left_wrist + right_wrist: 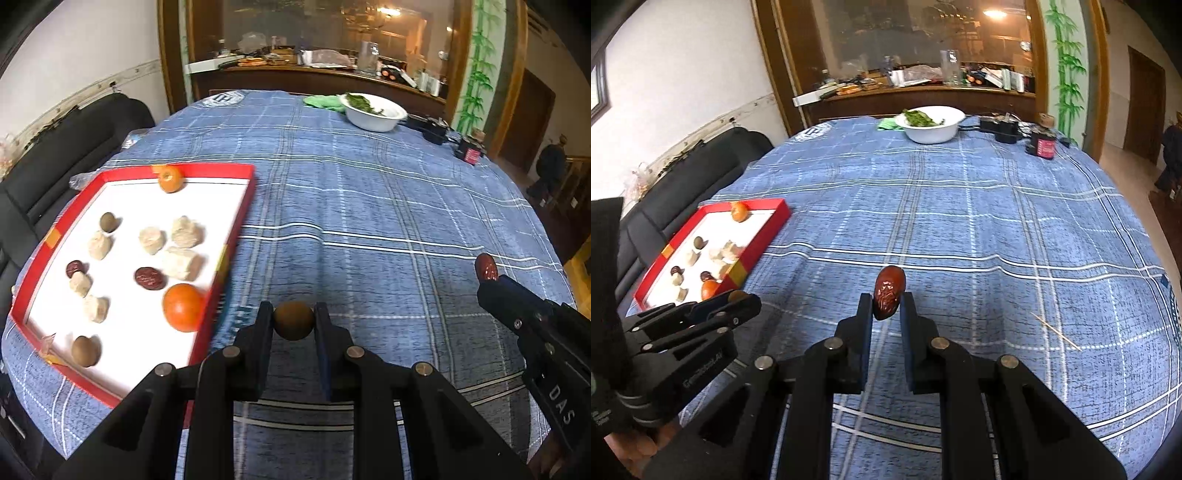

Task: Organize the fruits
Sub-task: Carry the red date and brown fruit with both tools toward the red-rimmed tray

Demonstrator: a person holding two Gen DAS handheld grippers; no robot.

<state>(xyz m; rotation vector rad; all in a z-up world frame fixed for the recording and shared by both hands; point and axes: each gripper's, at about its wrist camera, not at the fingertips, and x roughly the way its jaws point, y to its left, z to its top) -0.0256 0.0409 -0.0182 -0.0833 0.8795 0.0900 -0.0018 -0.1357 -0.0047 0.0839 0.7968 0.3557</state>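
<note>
My left gripper is shut on a round brown longan, held above the blue checked tablecloth just right of the red tray. My right gripper is shut on a wrinkled red date over the middle of the table; it also shows in the left wrist view. The red tray has a white floor and holds two oranges, red dates, brown longans and several pale chunks. The tray also shows at the left in the right wrist view.
A white bowl of greens stands at the far side of the table beside a green cloth. Black devices and a red-labelled box sit at the far right. A thin stick lies on the cloth. A dark sofa is left.
</note>
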